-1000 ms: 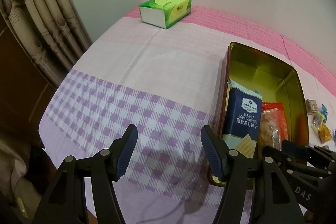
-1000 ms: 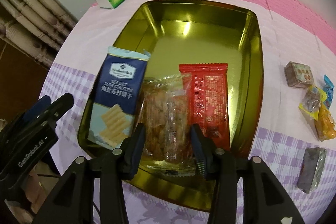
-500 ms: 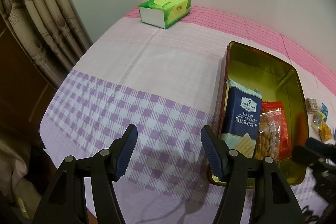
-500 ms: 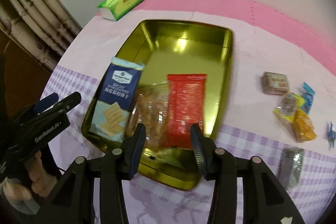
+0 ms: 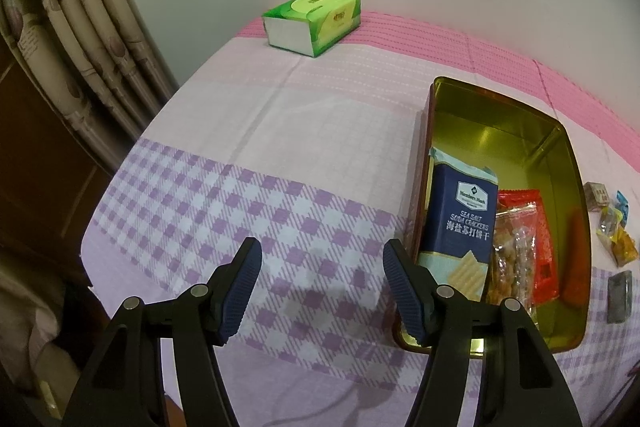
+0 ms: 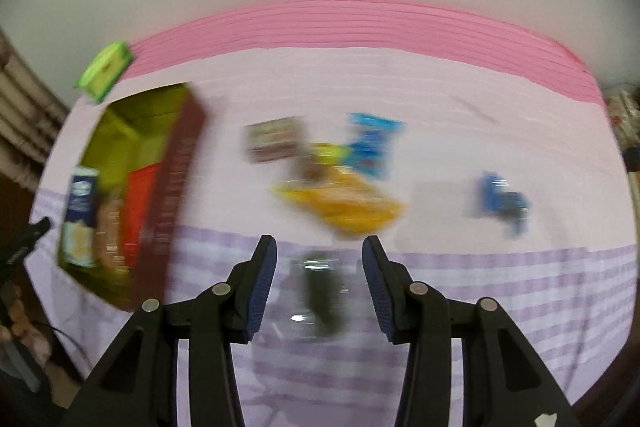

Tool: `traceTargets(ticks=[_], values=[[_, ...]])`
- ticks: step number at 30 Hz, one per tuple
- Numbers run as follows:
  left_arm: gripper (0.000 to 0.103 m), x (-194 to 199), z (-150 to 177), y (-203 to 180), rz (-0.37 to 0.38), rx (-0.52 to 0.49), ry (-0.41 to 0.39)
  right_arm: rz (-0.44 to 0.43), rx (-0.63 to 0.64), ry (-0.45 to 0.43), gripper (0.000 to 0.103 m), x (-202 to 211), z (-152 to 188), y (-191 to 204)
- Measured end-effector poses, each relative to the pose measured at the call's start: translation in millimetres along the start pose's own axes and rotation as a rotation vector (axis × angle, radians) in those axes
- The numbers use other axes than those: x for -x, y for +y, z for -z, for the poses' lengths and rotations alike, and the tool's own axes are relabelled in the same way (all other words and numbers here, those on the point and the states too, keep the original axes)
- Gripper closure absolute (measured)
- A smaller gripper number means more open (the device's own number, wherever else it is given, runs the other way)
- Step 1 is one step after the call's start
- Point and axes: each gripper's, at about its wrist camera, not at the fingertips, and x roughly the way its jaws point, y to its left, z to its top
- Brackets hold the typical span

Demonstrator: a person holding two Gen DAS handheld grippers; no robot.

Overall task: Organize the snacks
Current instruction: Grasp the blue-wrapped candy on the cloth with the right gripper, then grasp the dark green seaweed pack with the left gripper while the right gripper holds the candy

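Checked tablecloth (image 5: 280, 155), right hand-held gripper (image 6: 319, 281) swung from tin (image 6: 176, 183) to dark packet (image 6: 322, 287), both grippers open

The left wrist view is taken from above the near left edge of the tabletop (image 5: 280, 131), angled down and forward toward the wall, the gold tin (image 5: 576, 195) kept at its right. The right wrist view — heavily blurred — is aimed further right, low over loose wrapped snacks (image 6: 340, 203). Tin (image 6: 120, 115) and green tissue box (image 5: 312, 21) (image 6: 105, 73) are shared by both views.
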Motion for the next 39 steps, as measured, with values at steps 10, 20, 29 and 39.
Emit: traceTargets(ticks=[10, 20, 29, 39], values=[[0.039, 3.7, -0.4, -17.1, 0.004, -0.043, 0.021, 0.048, 0.281, 0.076, 0.055, -23.8, -19.5, -104.2], [0.039, 28.6, 6.4, -40.1, 0.042, -0.088, 0.034, -0.055, 0.488, 0.144, 0.049, -52.8, -40.2, -118.9], [0.038, 53.3, 6.9, -87.9, 0.102, -0.166, 0.025, -0.132, 0.41, 0.104, 0.059, -68.2, -33.0, -134.3], [0.036, 58.7, 13.0, -175.8, 0.195, -0.333, 0.042, -0.159, 0.191, 0.011, 0.076, -62.3, -3.3, -125.3]])
